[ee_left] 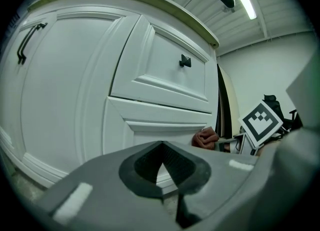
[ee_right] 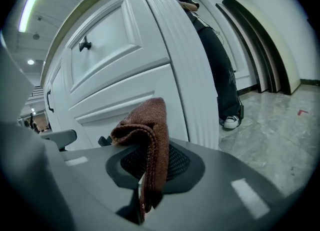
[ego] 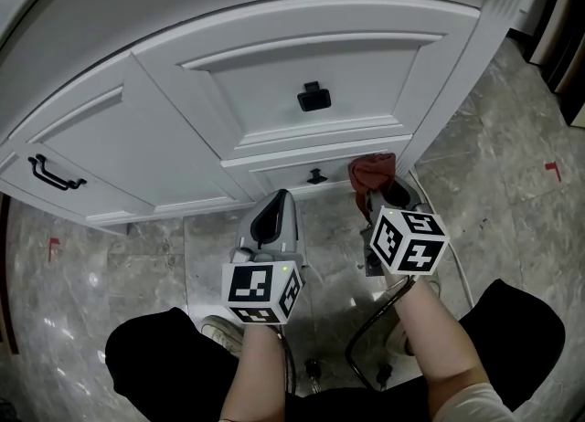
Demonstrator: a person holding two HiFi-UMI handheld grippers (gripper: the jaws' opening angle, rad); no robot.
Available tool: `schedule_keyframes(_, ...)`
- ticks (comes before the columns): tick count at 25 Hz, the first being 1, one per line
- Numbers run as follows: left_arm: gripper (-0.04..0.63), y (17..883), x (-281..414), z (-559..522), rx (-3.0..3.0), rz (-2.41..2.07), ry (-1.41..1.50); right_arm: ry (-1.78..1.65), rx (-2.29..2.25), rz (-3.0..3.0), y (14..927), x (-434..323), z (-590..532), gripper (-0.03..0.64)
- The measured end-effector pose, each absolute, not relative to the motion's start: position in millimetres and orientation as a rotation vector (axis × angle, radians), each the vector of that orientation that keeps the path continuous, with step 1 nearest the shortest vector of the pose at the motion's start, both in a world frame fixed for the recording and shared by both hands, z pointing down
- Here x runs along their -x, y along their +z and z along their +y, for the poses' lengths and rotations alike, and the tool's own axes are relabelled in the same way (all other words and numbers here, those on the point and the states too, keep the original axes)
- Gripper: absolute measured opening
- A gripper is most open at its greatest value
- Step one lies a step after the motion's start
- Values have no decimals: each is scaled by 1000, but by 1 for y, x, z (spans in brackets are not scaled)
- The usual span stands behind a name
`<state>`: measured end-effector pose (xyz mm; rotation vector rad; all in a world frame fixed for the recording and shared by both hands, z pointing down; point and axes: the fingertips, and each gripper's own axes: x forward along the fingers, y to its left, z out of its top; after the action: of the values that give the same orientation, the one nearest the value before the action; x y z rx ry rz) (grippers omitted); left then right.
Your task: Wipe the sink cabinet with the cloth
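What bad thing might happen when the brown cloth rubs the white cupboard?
The cloth hangs in the right gripper by one thin pinched fold, so hard rubbing might pull it loose. It is close to the small black knob low on the cabinet and might snag there. A dark cable loops on the floor; a step might catch it.

We see a white panelled wooden sink cabinet [ego: 274, 73] with black metal pulls [ego: 313, 97], a rust-brown knitted cloth [ego: 372, 172], a grey veined stone-tile floor [ego: 498, 201] with small red marks [ego: 552, 170], and black-and-white square-patterned marker cubes [ego: 409, 241] on our grey left gripper [ego: 277, 213] and right gripper [ego: 375, 195].
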<state>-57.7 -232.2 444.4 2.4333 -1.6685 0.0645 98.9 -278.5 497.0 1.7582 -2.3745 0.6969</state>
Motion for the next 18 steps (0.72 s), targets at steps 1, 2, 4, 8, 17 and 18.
schedule_keyframes(1, 0, 445, 55, -232, -2433, -1662, 58, 688, -1766, -2366, 497, -103, -277, 80)
schedule_keyframes(2, 0, 446, 51, -231, -2437, -1654, 56, 682, -1777, -2355, 498, -109, -277, 80)
schedule_keyframes(4, 0, 450, 43, -229, -2453, -1635, 73, 676, -1806, -2327, 502, -120, -275, 78)
schedule_keyframes(8, 0, 464, 35, -219, -2459, -1611, 121, 630, -1824, -2299, 508, -129, -265, 78)
schedule_keyframes(17, 0, 492, 79, -209, -2464, -1743, 363, 636, -1521, -2421, 552, -18, -233, 78)
schedule_keyframes(18, 0, 492, 90, -209, -2445, -1762, 360, 642, -1482, -2430, 557, -3, -231, 78)
